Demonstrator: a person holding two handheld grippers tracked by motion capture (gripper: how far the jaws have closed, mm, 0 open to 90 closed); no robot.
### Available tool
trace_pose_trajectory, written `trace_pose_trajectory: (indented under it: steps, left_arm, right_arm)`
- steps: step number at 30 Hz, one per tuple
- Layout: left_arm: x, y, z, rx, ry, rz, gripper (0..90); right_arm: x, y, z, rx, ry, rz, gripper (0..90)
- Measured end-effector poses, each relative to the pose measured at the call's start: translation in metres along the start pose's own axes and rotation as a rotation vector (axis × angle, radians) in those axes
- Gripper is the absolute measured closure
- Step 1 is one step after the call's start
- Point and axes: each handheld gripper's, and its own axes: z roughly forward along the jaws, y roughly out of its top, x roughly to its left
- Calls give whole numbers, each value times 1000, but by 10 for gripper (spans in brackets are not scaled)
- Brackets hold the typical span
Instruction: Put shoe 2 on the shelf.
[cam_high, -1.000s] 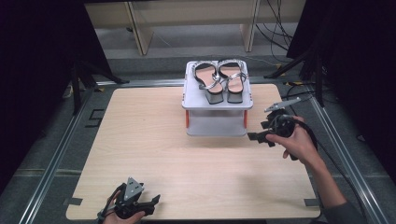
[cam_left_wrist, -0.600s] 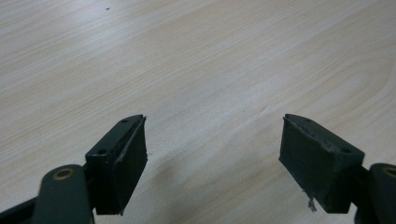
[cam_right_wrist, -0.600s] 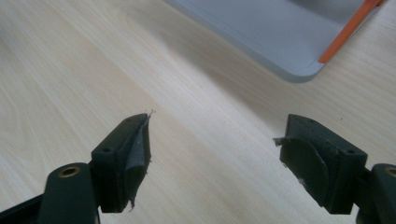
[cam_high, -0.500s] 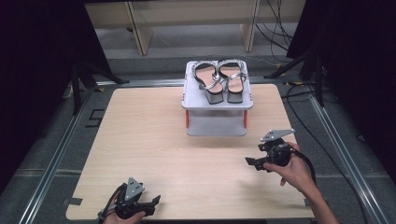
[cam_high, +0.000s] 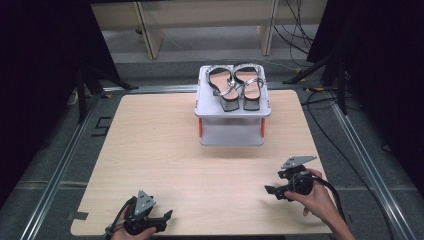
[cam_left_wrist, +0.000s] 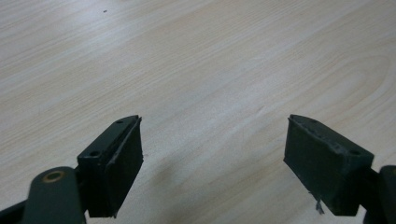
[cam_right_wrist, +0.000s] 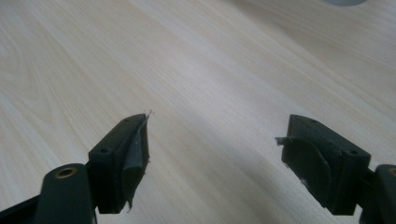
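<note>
A pair of silver strappy sandals lies side by side on top of a small grey rack at the far middle of the wooden table. My left gripper rests low at the near left edge, open, with bare wood between its jaws. My right gripper sits near the front right of the table, held by a hand, open and empty. Both grippers are well apart from the rack.
The rack has an orange post at its left side. Metal rails frame the table. Cables trail on the floor at the right, and a wooden bench stands behind.
My right gripper has drawn back from beside the rack toward the near right of the table and come lower. The left gripper has stayed put.
</note>
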Motion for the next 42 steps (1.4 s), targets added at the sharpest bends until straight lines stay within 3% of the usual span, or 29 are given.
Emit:
trace_pose_trajectory:
  steps: [1, 3, 4, 6, 7, 8, 9, 10, 11, 13, 15, 19, 20, 23, 24, 25, 28, 29, 30, 32, 34, 36, 40, 42]
  left_arm:
    - [0, 0, 1, 4, 15, 5, 191]
    - [0, 0, 0, 6, -1, 5, 190]
    - [1, 0, 0, 10, 6, 10, 189]
    - [0, 0, 1, 7, 17, 9, 189]
    - [0, 0, 1, 8, 17, 8, 189]
    - [0, 0, 1, 9, 17, 9, 189]
    - [0, 0, 1, 9, 18, 9, 188]
    - [0, 0, 1, 8, 18, 9, 188]
    - [0, 0, 1, 7, 14, 5, 188]
    - [-1, 0, 1, 5, -1, 2, 188]
    - [-1, 0, 2, 3, -2, -6, 187]
    - [-1, 0, 2, 2, -2, 11, 186]
    - [-1, 0, 2, 3, -1, 5, 185]
    - [-1, 0, 2, 6, -2, 4, 184]
    - [-1, 0, 2, 6, -2, 5, 184]
    - [-1, 0, 3, 9, 8, 10, 184]
    - [-2, 0, 3, 14, 14, 16, 183]
    - [-2, 0, 3, 12, 16, 15, 183]
    - [-1, 0, 3, 12, 16, 16, 183]
    - [-2, 0, 2, 8, -1, 11, 183]
    - [-1, 0, 3, 11, 19, 15, 182]
    - [-2, 0, 3, 11, 7, 13, 182]
    - [-2, 0, 2, 11, 0, 12, 182]
    - [-2, 0, 2, 11, 0, 12, 182]
  right_arm:
    - [2, -1, -1, 9, 2, 30, 227]
    - [2, -4, -1, 16, 13, 36, 227]
    - [1, -7, 0, 8, 8, 6, 224]
    - [5, -10, -2, 28, 16, 42, 219]
    - [4, -12, 0, 12, 13, 16, 218]
    - [7, -13, -2, 36, 26, 42, 211]
    - [5, -14, 0, 18, 7, 6, 199]
    - [8, -15, -1, 30, 13, 29, 192]
    - [7, -15, -1, 41, 11, -9, 195]
    - [11, -19, -1, 59, 34, 47, 204]
    - [7, -22, 0, 64, 27, -6, 204]
    - [9, -28, 0, 80, 27, 40, 203]
    - [8, -29, -1, 87, 5, 11, 200]
    - [9, -32, -2, 106, -6, 1, 196]
    - [10, -35, -1, 101, 7, 27, 195]
    - [10, -35, -2, 110, -1, 21, 193]
    - [9, -38, -4, 94, -5, 37, 196]
    - [7, -39, -4, 89, -14, 12, 197]
    - [8, -38, -6, 101, -9, 32, 197]
    - [7, -38, -7, 74, -5, 36, 195]
    - [6, -38, -8, 43, -18, 14, 191]
    - [7, -36, -11, 67, -14, 30, 191]
    - [7, -36, -11, 47, -14, 20, 191]
    - [9, -36, -11, 52, -10, 40, 192]
